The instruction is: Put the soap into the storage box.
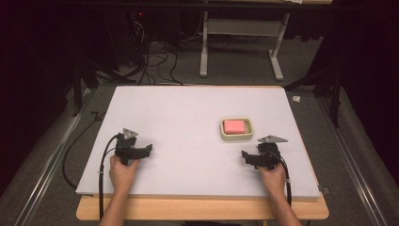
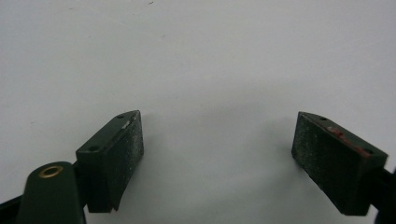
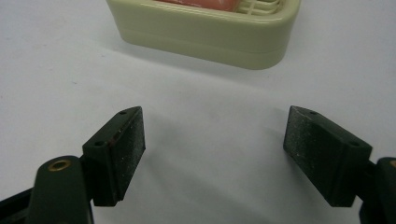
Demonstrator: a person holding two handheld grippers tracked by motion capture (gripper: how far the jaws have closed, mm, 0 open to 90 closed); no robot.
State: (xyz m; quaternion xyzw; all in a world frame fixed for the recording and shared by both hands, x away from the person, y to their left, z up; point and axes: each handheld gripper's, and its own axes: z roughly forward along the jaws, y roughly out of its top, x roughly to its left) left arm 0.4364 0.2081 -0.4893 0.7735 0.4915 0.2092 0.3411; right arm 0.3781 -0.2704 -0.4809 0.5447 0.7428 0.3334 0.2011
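A cream soap dish (image 1: 237,129) holding a pink soap bar (image 1: 233,125) rests on the white table mat, right of centre. In the right gripper view the dish (image 3: 205,37) lies just beyond the open jaws, with the pink soap (image 3: 196,3) peeking at the top edge. My right gripper (image 1: 246,157) rests near the mat's front right, open, nothing between its pads. My left gripper (image 1: 147,149) rests at the front left, also open and empty. In the left gripper view its gripper (image 2: 217,140) has bare mat between the pads.
The white mat (image 1: 188,117) covers a wooden table (image 1: 202,209). Beyond the table stand a white desk frame (image 1: 244,33) and tangled cables (image 1: 155,56) on the floor. Metal rails (image 1: 51,155) run along both sides.
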